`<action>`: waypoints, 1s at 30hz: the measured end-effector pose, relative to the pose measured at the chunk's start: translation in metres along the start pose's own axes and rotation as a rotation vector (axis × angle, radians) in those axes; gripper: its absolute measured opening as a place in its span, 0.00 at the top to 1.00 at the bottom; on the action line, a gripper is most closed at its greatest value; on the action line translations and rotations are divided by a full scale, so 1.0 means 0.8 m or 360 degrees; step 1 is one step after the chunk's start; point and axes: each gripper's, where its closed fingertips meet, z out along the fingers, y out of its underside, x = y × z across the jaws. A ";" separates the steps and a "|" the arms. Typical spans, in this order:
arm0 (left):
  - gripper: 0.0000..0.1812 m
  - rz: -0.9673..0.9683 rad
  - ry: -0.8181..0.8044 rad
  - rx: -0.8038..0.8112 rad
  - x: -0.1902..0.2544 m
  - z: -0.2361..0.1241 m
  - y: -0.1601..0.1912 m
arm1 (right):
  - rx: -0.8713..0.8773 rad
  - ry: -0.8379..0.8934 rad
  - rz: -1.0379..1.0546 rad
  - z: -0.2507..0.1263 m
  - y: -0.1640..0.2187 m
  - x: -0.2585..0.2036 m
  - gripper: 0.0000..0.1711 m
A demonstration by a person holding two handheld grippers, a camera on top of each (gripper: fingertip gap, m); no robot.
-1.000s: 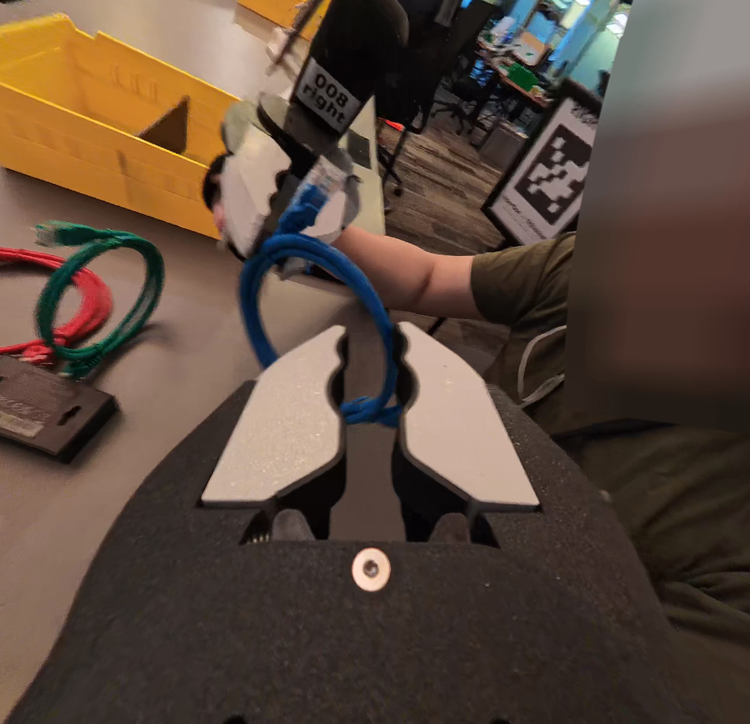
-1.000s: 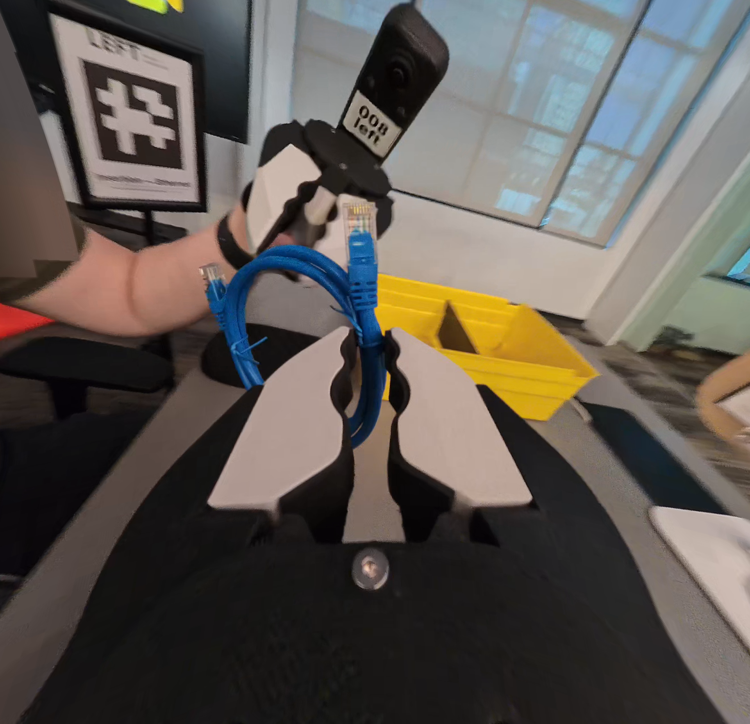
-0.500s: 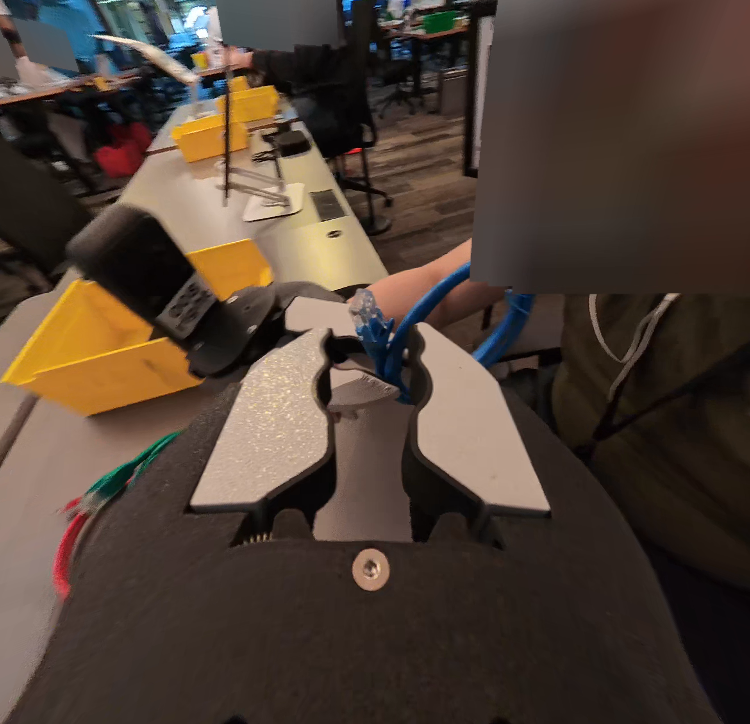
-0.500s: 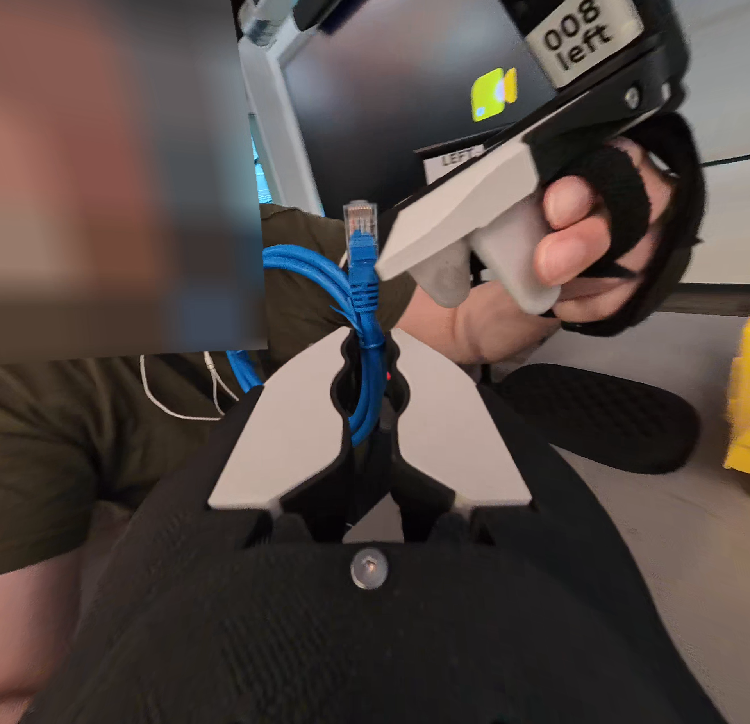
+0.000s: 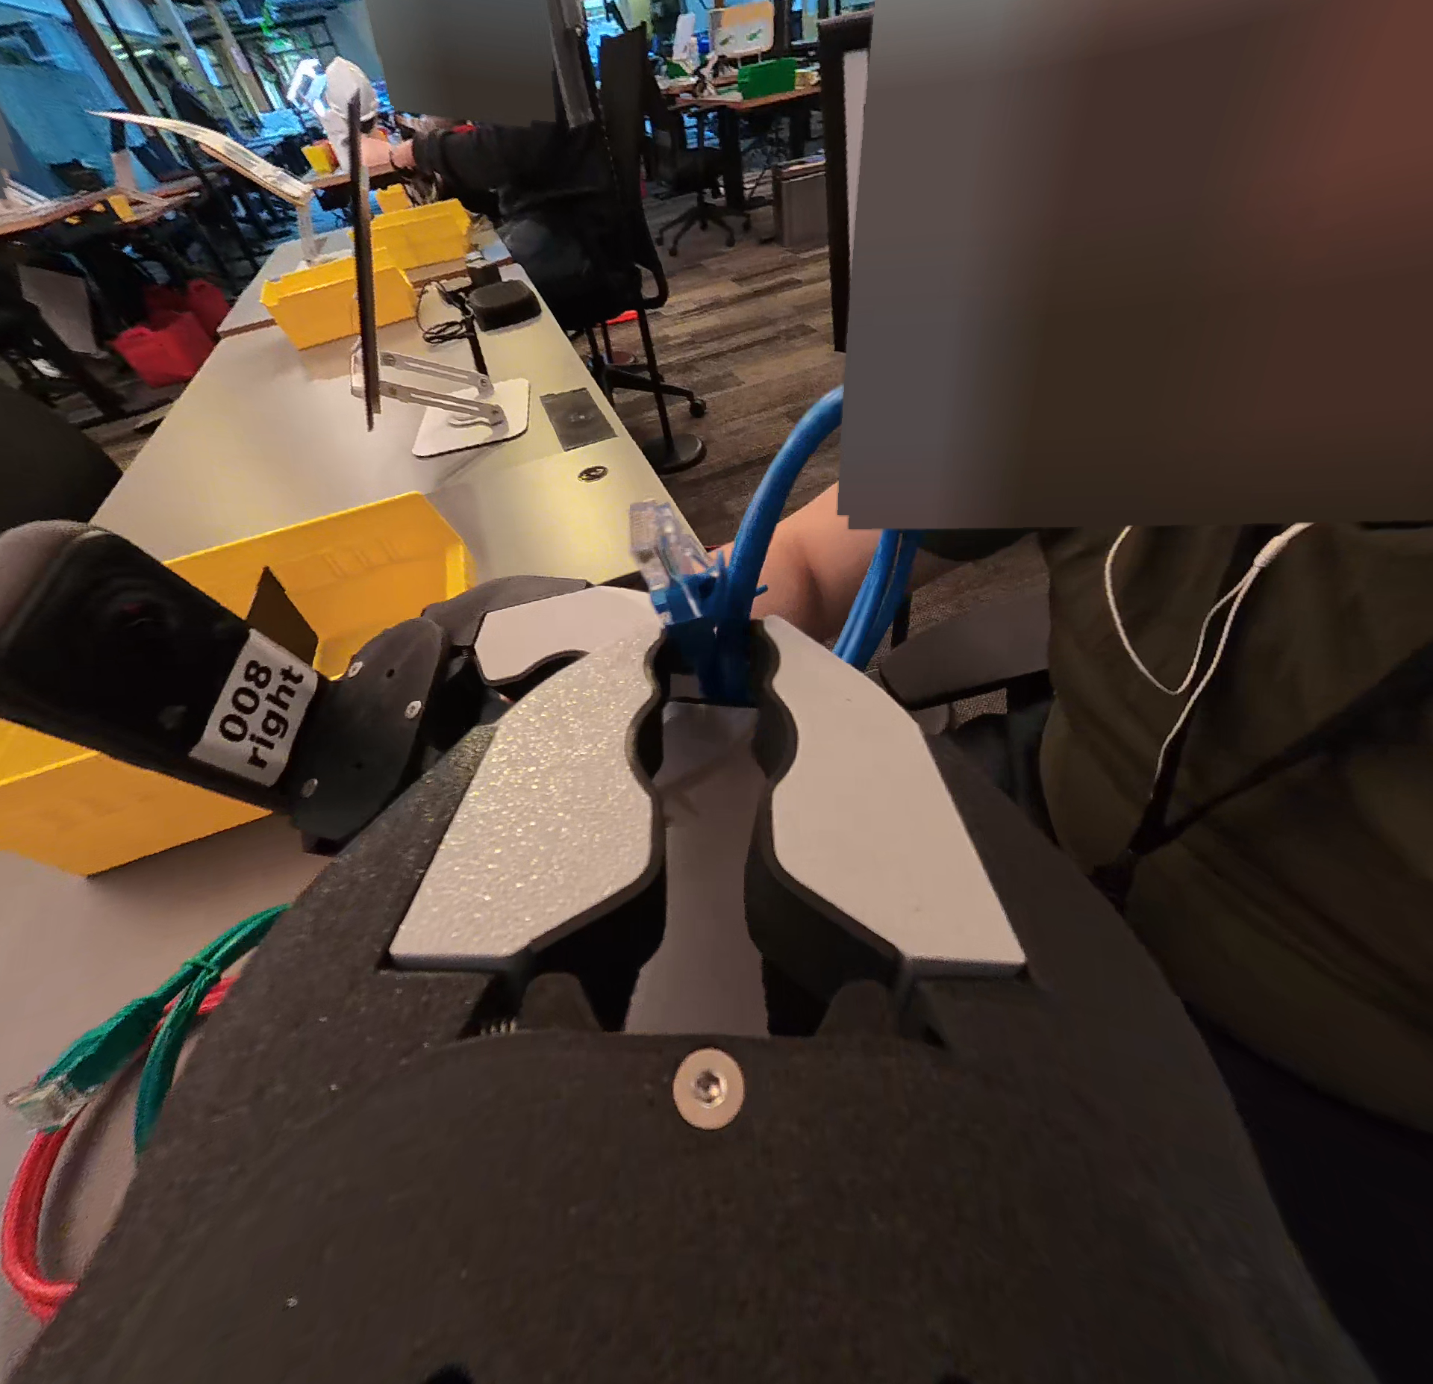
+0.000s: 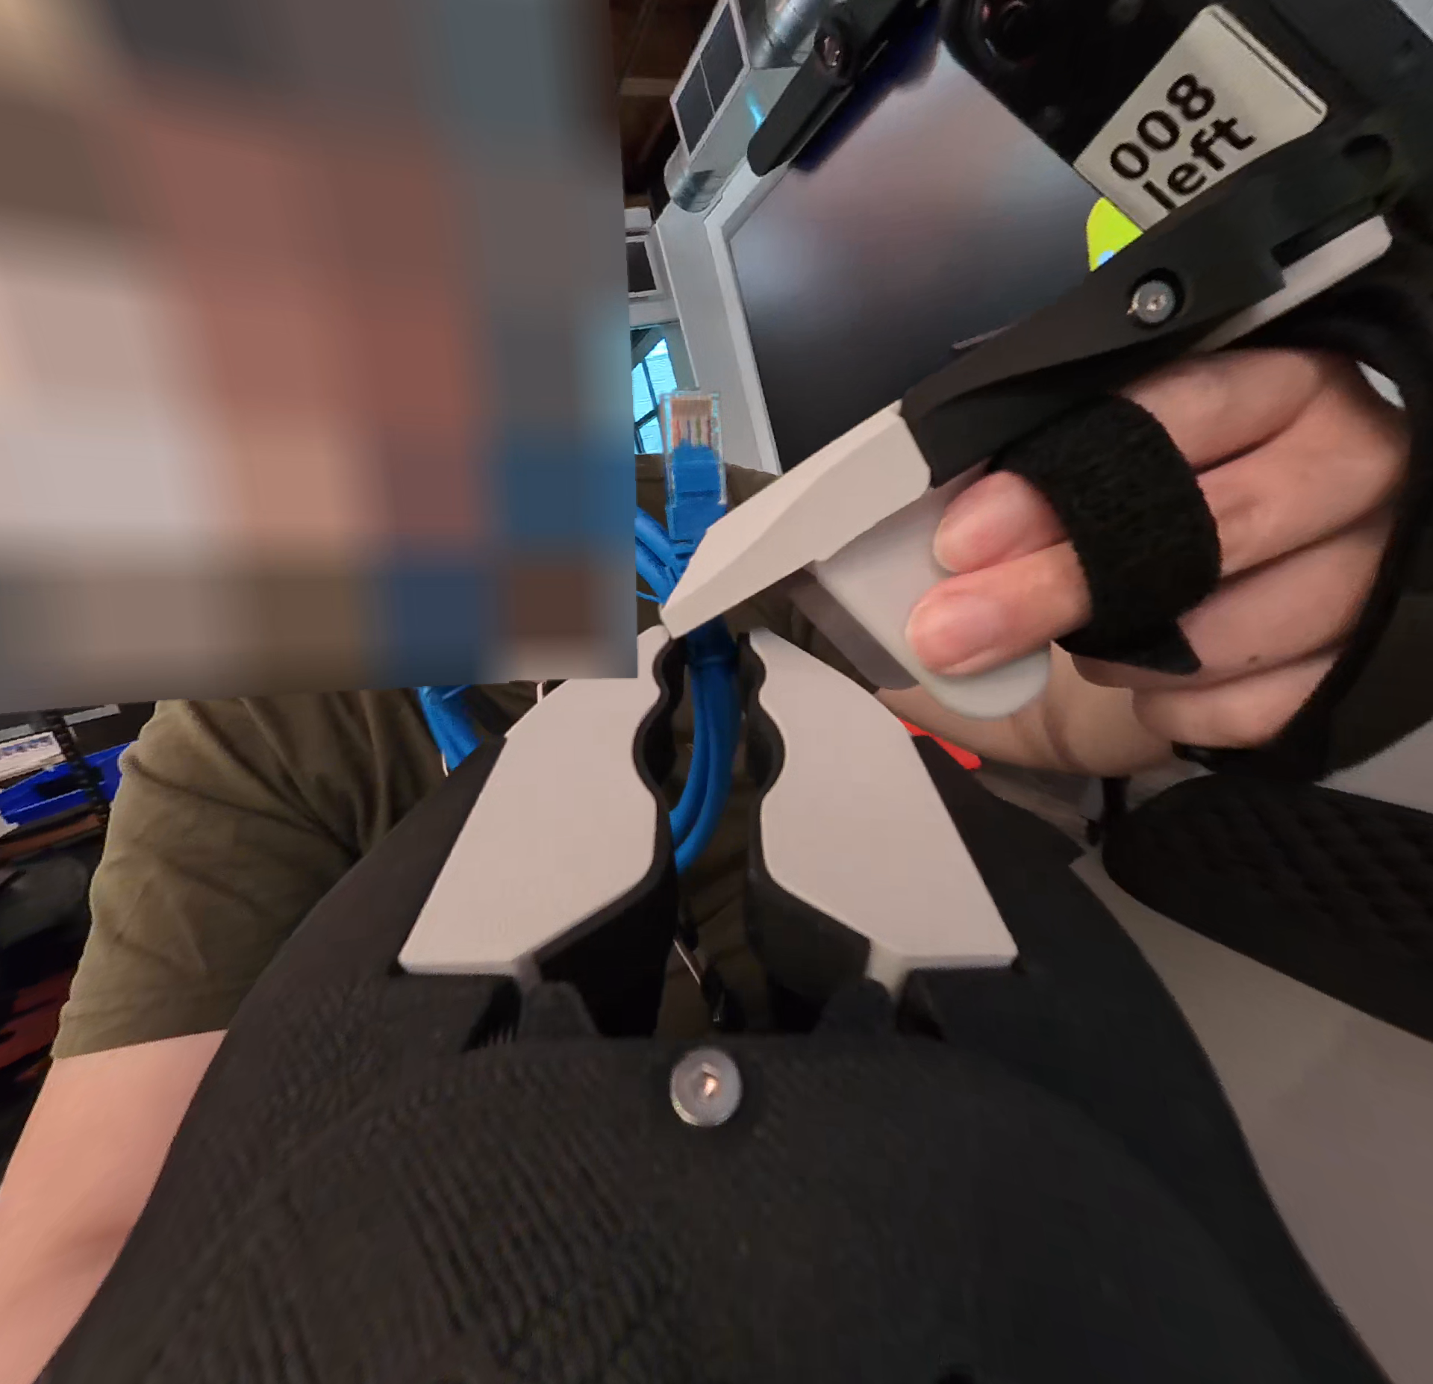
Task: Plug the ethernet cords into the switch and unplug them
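Note:
A coiled blue ethernet cord [image 5: 775,494] is held up in the air in front of the person, with both grippers on it. My left gripper [image 5: 715,668] is closed around the tied part of the coil, and one clear plug [image 5: 657,544] sticks up just past its tips. My right gripper [image 6: 707,653] is shut on the cord strands, with a plug [image 6: 694,447] standing up above it. In the right wrist view the left gripper's finger [image 6: 783,528] nearly touches my right tips. The right gripper body [image 5: 256,718] crosses low at the left. The switch is out of view.
A green cord [image 5: 155,1036] and a red cord [image 5: 27,1230] lie on the grey table at lower left. A yellow bin [image 5: 372,563] stands behind the right gripper, and another bin [image 5: 333,304] and a monitor stand [image 5: 465,416] stand farther back. The person's torso [image 5: 1241,843] is close on the right. My left and right fingertips are right by each other.
Both grippers have swung round toward the person with the blue cord and drawn close together. The switch and most of the green and red cords have left the left wrist view.

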 end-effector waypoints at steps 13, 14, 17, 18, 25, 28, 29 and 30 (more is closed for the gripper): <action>0.92 -0.0352 -0.0477 0.0093 -0.053 -0.045 0.017 | 0.0219 0.0543 0.0006 -0.051 -0.026 0.060 0.85; 0.92 -0.0386 -0.0527 0.0105 -0.056 -0.052 0.019 | 0.0200 0.0651 -0.0033 -0.057 -0.028 0.067 0.85; 0.92 -0.0502 -0.0623 0.0164 -0.059 -0.071 0.023 | 0.0128 0.1084 -0.0216 -0.086 -0.037 0.088 0.85; 0.92 -0.0541 -0.0647 0.0190 -0.059 -0.076 0.023 | 0.0101 0.1241 -0.0298 -0.099 -0.041 0.094 0.85; 0.92 -0.0630 -0.1099 0.0152 -0.078 -0.123 0.044 | 0.0229 0.1941 -0.0801 -0.174 -0.097 0.071 0.86; 0.92 -0.0715 -0.1352 0.0165 -0.091 -0.149 0.058 | 0.0337 0.2302 -0.1042 -0.208 -0.123 0.043 0.86; 0.92 -0.0740 -0.1442 0.0165 -0.096 -0.158 0.064 | 0.0385 0.2422 -0.1136 -0.215 -0.131 0.032 0.86; 0.92 -0.0759 -0.1522 0.0161 -0.100 -0.166 0.070 | 0.0415 0.2516 -0.1237 -0.217 -0.137 0.022 0.86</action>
